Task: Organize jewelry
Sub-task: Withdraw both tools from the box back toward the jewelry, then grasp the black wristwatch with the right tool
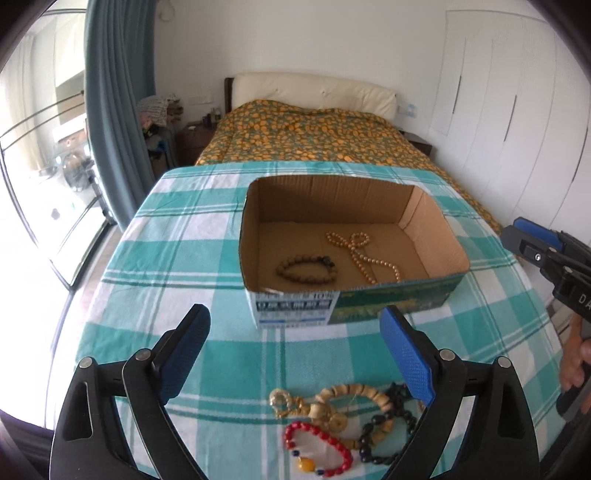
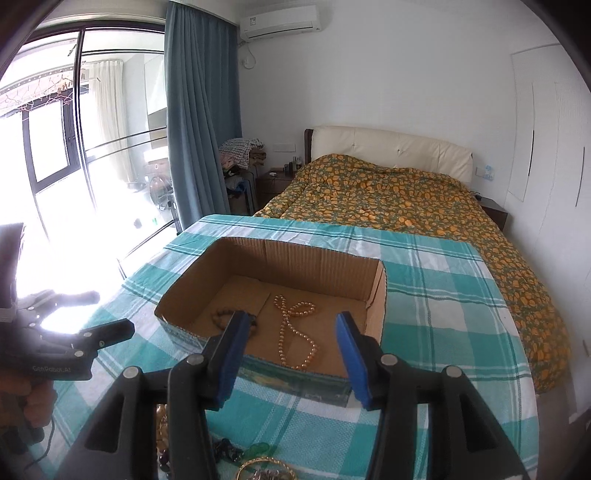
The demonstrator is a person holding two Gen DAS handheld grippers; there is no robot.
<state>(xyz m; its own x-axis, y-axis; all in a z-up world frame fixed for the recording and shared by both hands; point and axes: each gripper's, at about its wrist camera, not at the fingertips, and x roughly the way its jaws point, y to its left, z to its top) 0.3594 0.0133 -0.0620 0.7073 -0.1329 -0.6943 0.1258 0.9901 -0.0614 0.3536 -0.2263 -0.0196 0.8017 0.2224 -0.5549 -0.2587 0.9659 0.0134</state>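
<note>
Two pieces lie in the cardboard box: a pearl necklace and a dark bead bracelet, the latter half hidden behind the right gripper. More jewelry (red bracelet clearest) is cut off at the frame's bottom under the left gripper. Both jaws are spread, holding nothing. Teal plaid cloth covers the table; a bed stands behind.

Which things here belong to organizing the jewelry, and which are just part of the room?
Belong to the job:
cardboard box
pearl necklace in the box
brown bead bracelet in the box
red bead bracelet on the tablecloth
black bead bracelet
left gripper, open
right gripper, open

Just there:
bed
blue curtain
air conditioner
</note>
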